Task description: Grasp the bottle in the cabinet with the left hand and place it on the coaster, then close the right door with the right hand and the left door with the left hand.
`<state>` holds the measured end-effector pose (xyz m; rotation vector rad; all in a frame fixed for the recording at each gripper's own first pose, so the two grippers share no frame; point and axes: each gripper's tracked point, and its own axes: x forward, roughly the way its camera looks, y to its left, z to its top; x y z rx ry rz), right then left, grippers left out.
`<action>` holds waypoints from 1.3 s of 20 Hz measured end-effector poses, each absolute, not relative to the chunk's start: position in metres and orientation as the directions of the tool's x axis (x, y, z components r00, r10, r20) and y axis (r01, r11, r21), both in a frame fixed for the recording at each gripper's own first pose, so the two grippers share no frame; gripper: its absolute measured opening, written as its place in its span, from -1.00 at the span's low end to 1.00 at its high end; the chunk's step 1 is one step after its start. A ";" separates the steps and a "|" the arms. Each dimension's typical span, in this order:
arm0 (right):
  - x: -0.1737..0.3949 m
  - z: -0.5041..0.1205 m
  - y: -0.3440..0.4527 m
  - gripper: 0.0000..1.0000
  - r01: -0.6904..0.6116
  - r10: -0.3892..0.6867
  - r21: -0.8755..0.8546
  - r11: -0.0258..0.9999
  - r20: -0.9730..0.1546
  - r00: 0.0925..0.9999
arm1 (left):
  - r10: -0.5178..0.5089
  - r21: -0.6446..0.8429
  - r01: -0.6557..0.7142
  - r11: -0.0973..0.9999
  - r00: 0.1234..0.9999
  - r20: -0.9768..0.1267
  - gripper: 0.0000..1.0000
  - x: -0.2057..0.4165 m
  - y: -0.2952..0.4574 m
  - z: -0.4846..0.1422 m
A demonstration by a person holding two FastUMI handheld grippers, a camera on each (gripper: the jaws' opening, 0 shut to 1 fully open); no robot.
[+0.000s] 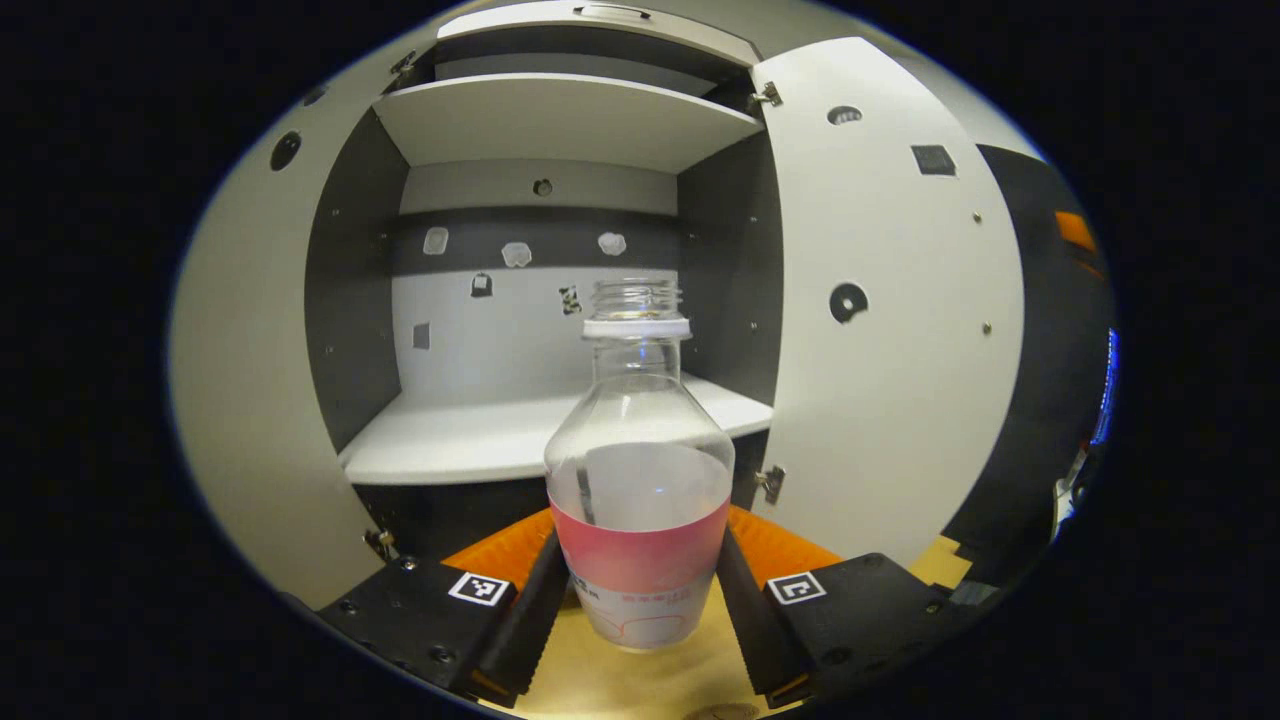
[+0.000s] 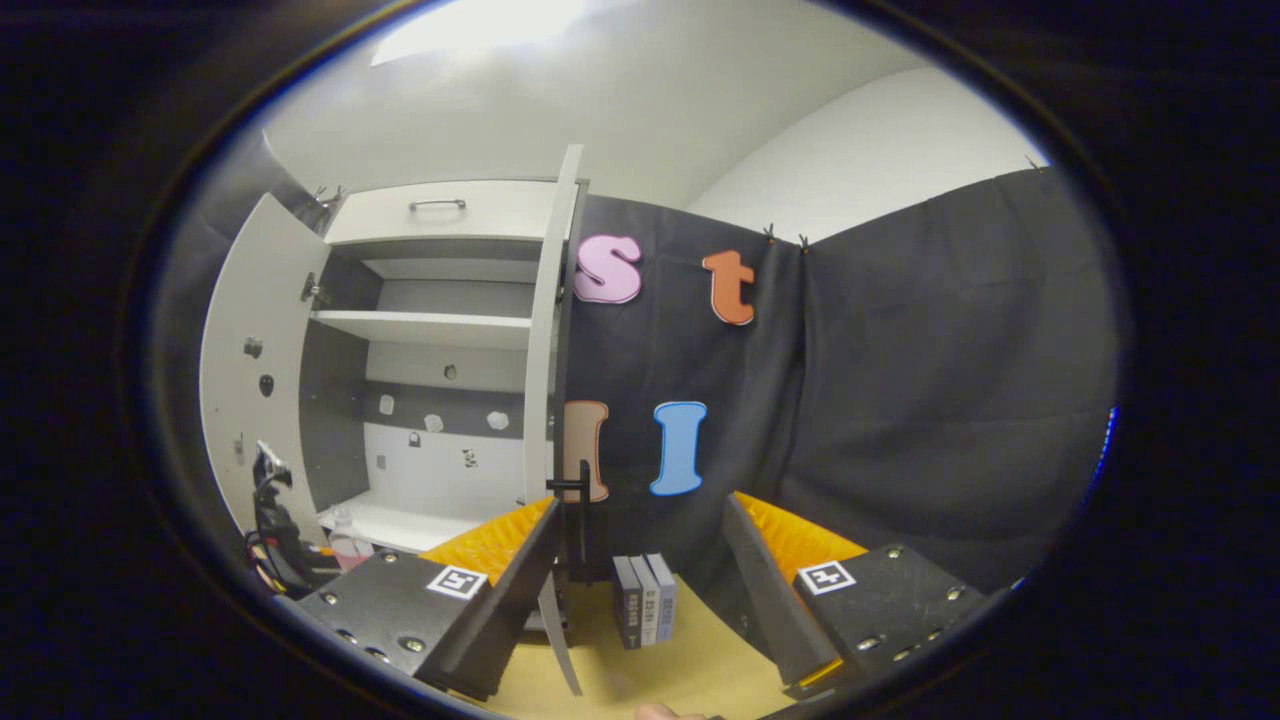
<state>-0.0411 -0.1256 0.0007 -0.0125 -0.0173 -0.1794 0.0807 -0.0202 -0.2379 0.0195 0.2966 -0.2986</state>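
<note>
Cabinet (image 1: 560, 120) open on both sides; my left gripper (image 1: 640, 590) has the bottle (image 1: 640, 490).

I see both cabinet doors swung wide in the left gripper view, the right door (image 1: 890, 330) broad and pale beside the lower shelf (image 1: 470, 440); in the right gripper view that door (image 2: 548, 330) stands edge-on, just ahead of my right gripper (image 2: 640, 570), whose fingers are spread apart with nothing between them; small books (image 2: 645, 598) stand on the tabletop (image 2: 690, 670) beyond; the uncapped bottle stands upright in front of the shelf, my left fingers pressed against its pink label on both sides.
</note>
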 end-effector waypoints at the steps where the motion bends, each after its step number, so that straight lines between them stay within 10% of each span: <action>1: -0.041 0.003 -0.126 0.94 0.173 -0.172 -0.010 0.985 0.023 0.985 | -0.290 -0.046 0.291 0.956 0.903 -0.318 0.58 0.068 -0.023 -0.254; 18: -0.064 0.027 -0.162 0.93 0.234 -0.230 -0.057 0.971 0.064 0.971 | -0.257 -0.196 0.167 0.966 0.676 -0.690 0.60 -0.051 -0.046 -0.462; 26: -0.063 0.024 -0.165 0.92 0.235 -0.231 -0.070 0.969 0.058 0.971 | -0.214 -0.143 0.159 0.977 0.744 -0.633 0.63 -0.050 -0.046 -0.482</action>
